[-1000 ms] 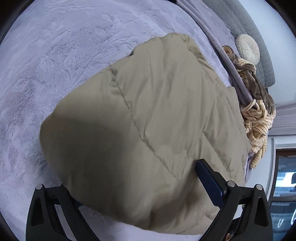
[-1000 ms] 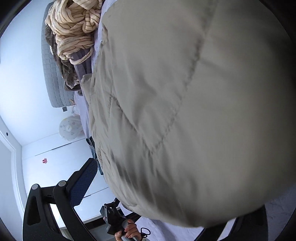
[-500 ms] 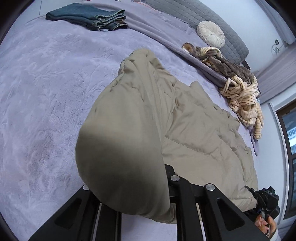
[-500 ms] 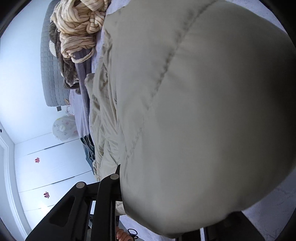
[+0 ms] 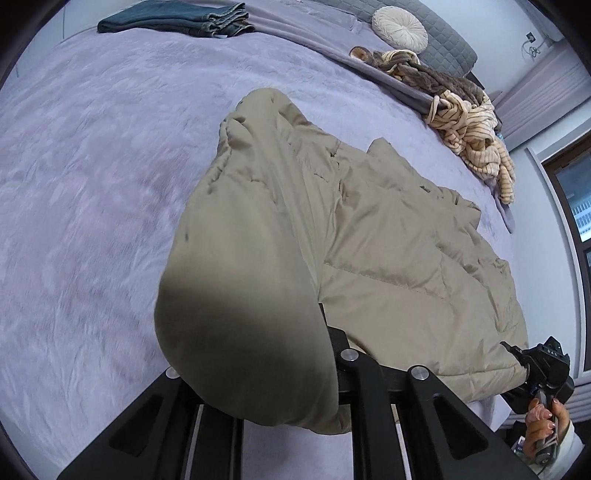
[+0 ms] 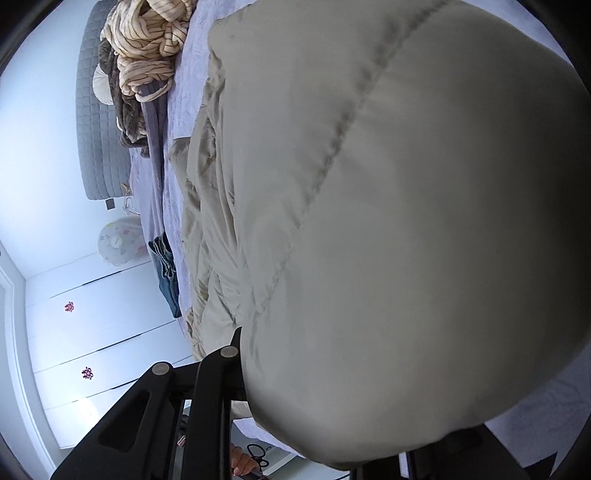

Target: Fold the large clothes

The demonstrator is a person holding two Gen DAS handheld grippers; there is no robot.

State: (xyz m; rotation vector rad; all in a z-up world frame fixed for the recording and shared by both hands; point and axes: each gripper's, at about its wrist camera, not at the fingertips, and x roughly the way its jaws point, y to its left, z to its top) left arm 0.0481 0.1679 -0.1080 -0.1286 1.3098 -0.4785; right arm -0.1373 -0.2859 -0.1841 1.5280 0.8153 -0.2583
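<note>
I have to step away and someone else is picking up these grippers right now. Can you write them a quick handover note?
Left gripper: shut on the near edge of the beige puffer coat, lifted off the bed.
Right gripper: shut on the same edge, further along.
Done: both grips taken, near edge raised.
Left: carry the edge over the coat, lay it down, smooth, finish folding. Folded jeans lie at the far side.

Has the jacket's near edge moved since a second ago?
Yes. The jacket edge, flat before, now rises off the bed, bunched in the left gripper.
</note>
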